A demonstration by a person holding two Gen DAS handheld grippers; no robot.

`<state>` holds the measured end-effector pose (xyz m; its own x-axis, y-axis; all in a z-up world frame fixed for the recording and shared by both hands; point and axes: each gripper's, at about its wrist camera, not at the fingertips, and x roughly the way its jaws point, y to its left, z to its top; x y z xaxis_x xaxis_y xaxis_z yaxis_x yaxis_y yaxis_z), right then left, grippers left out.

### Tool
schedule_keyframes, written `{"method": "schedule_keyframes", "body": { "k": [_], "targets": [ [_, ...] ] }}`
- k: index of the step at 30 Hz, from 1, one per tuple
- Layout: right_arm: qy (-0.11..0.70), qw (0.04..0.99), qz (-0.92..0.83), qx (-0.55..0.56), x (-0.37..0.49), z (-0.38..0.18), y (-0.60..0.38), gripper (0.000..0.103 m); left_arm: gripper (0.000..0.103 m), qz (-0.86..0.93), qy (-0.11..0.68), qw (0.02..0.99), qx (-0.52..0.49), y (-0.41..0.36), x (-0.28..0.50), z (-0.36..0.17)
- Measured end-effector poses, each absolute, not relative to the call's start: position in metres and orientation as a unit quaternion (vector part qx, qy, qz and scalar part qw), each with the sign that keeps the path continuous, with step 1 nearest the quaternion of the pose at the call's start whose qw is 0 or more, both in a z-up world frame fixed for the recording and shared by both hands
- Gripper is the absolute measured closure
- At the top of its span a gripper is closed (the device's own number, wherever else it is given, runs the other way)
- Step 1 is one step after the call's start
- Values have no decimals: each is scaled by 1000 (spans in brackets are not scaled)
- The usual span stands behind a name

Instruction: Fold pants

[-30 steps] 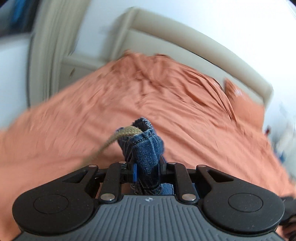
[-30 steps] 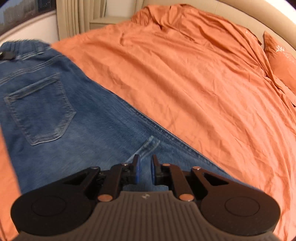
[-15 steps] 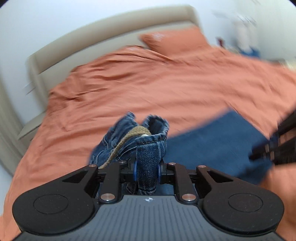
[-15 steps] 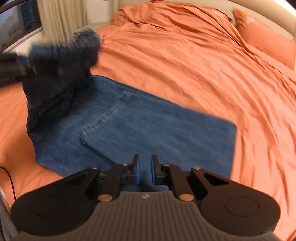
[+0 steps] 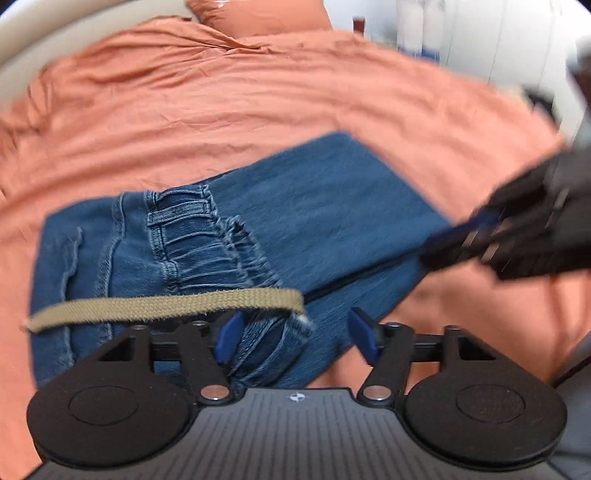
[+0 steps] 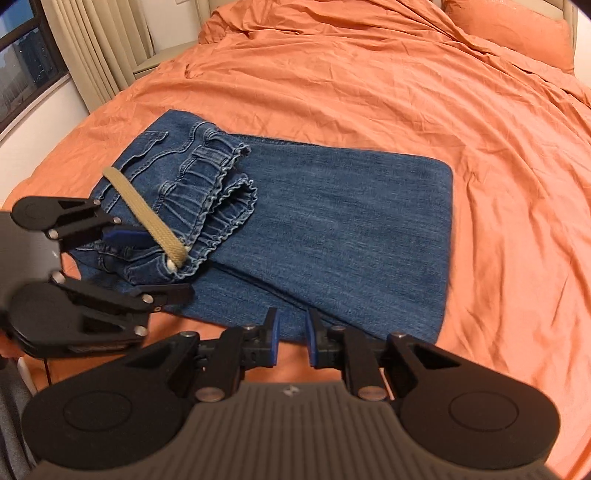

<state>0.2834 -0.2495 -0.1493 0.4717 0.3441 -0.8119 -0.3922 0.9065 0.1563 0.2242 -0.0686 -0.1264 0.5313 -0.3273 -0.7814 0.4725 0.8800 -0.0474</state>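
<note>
Fold release: left gripper (image 5: 295, 330) jaws opening off the blue denim pants' elasticated waistband (image 5: 258, 339) between them; right gripper (image 6: 291, 341), jaws narrowly parted and opening, empty; next, likely smoothing.

In the left wrist view the right gripper (image 5: 476, 236) is smeared by motion blur, its fingers indistinct, and its body runs off the right edge; the far end of the pants (image 5: 343, 192) is also soft; pale things past the bed (image 5: 221, 103) at the top right are too blurred to name. In the right wrist view the left gripper (image 6: 147, 258) is cut by the left edge; its lower blue pad hides under the waistband (image 6: 218, 192); the pillow (image 6: 509, 33) is cropped at the top.
</note>
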Motion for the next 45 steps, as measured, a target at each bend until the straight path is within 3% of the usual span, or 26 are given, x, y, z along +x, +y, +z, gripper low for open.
{"method": "schedule_keyframes", "body": {
  "k": [5,13,15,22,24,25,31,33,36,41,45],
  "targets": [
    [454,862,224,-21,281,-141,-242,91,25,-255,423,869,-14,-29,229,-99],
    [421,869,259,17,295,-126,-220,88,25,-179,393,902,9,30,236,-75],
    [420,867,266,39,306,-126,-212,75,26,-157,397,904,8,44,245,-77],
    [418,854,281,131,355,-147,-186,73,28,-122,402,907,23,78,266,-90],
    [420,851,271,159,372,-156,-182,56,28,-119,399,909,32,85,268,-91],
    [422,849,269,170,379,-160,-179,52,28,-117,399,909,32,89,269,-92],
    [440,834,263,204,412,-189,-163,57,28,-97,408,908,9,113,278,-102],
    [442,830,263,216,415,-191,-163,80,29,-95,410,907,-10,119,280,-103],
    [421,833,282,224,405,-175,-169,95,30,-96,405,908,-32,125,279,-100],
    [386,823,318,270,373,-136,-190,98,31,-106,393,911,-59,126,280,-92],
    [419,827,278,252,364,-157,-194,98,32,-98,401,910,-48,115,285,-97]
  ]
}}
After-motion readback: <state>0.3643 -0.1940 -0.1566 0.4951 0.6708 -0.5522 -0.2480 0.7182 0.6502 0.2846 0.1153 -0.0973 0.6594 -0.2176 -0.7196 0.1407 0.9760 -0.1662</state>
